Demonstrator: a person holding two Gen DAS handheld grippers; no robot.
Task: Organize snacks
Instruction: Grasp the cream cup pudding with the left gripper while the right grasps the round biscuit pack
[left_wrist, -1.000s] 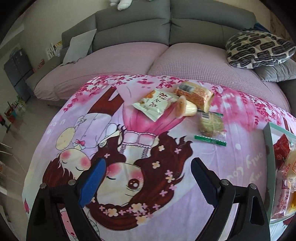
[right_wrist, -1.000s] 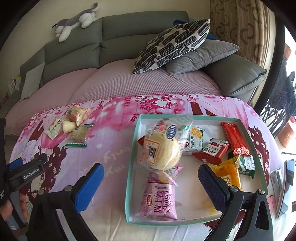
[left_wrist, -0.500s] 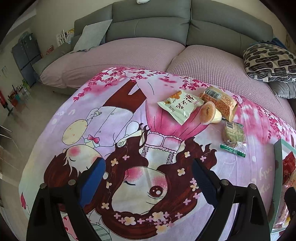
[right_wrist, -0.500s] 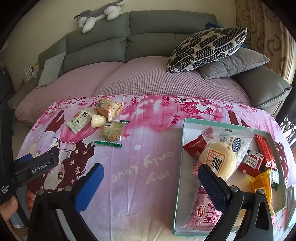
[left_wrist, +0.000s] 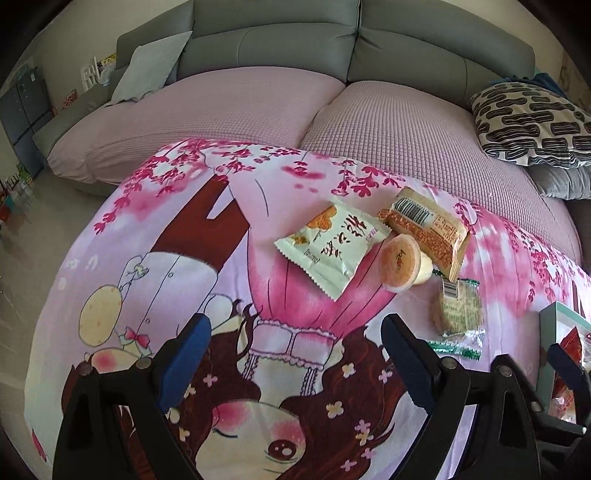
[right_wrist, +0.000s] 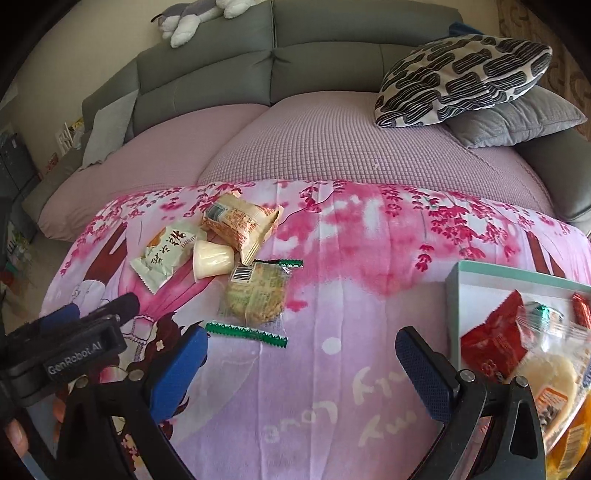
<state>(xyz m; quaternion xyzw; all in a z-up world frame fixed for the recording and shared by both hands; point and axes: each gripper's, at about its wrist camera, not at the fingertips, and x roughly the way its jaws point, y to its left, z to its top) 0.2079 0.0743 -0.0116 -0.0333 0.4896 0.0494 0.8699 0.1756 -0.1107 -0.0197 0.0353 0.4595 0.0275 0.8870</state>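
Pink cartoon-print cloth (right_wrist: 332, 295) covers the whole working surface, and both tools hang above its near edge. Starting at the left: the left gripper (left_wrist: 295, 354) has its blue pads spread wide with nothing between them, tipped down toward the cloth, a stance that looks like lining up for a pick rather than carrying anything.

Moving right, toward the far edge sits a loose cluster of four snacks, touching or overlapping. The pale green packet (right_wrist: 166, 254) lies flat on the left. The jelly cup (right_wrist: 212, 258) is tipped on its side against it, probably just where it rolled. The orange biscuit packet (right_wrist: 240, 225) is behind the cup, nearest the far edge. The clear-wrapped round cake (right_wrist: 256, 295) with green crimped ends lies closest to the near edge. These, I'd judge, are the ones yet to be sorted.

Further right, the right gripper (right_wrist: 301, 362) is also splayed wide and empty, over bare cloth between the cluster and the tray, so either hand could go for the cake.

At the right edge the teal-rimmed tray (right_wrist: 452, 295) holds a red packet (right_wrist: 491, 343) and other wrapped snacks, likely the collecting spot.
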